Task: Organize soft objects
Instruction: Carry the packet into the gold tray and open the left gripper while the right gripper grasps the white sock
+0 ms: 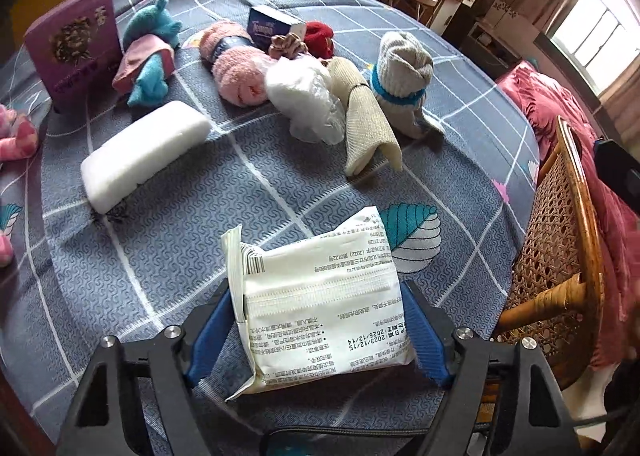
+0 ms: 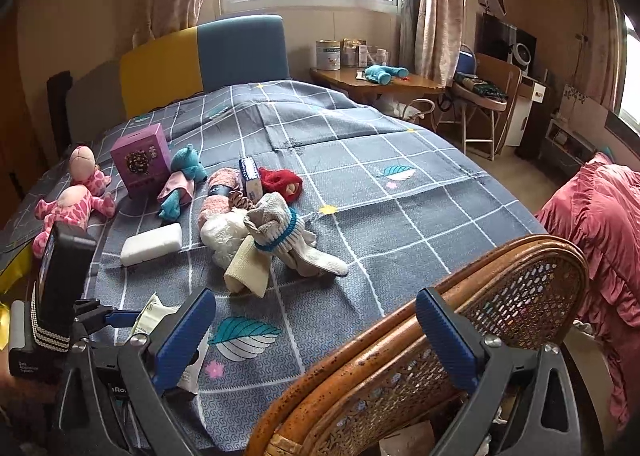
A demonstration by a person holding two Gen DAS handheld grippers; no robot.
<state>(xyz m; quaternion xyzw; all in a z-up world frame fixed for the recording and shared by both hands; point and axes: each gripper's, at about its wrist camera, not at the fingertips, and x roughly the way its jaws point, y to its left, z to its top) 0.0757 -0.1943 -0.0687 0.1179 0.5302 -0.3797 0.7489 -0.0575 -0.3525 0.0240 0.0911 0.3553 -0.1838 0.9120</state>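
So on the bed, left to right: purple box at 10 o'clock, white foam block just in front of it, pink rolled socks around 12, then a plastic bag, a beige cloth and a grey sock bundle toward 1. The left gripper has a white wipes pack at 6 o'clock sitting between its blue pads, both touching its sides. The right gripper is spread wide, nothing in it, over a wicker chair.
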